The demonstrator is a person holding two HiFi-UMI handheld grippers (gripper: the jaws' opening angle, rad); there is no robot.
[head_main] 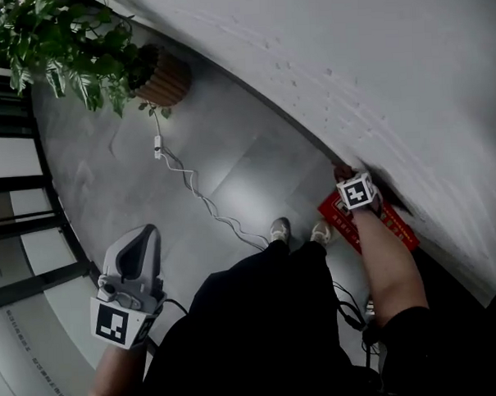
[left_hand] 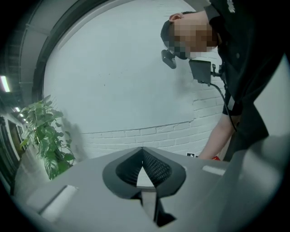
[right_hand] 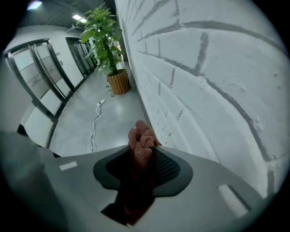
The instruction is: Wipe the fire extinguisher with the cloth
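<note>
Right gripper [right_hand: 147, 153] is clamped on a bunched rust-red woven cloth [right_hand: 139, 138], with a wad poking out past the tips and the jaws part-way apart around it. It's down by the white brick wall [head_main: 374, 73], right over the red fire extinguisher box with white lettering [head_main: 387, 225] at the wall's foot. Touching or not, can't tell. Further along the wall, a slatted wooden planter [head_main: 166, 78] holds a leafy green plant [head_main: 61, 45]. Left gripper [left_hand: 142, 151] is well apart, tips pinched together, nothing between them.

plant [head_main: 65, 45] beside wall [head_main: 366, 73] | cable [head_main: 200, 199] on floor [head_main: 100, 183] | cloth [right_hand: 141, 138] in right gripper [right_hand: 143, 156]
</note>
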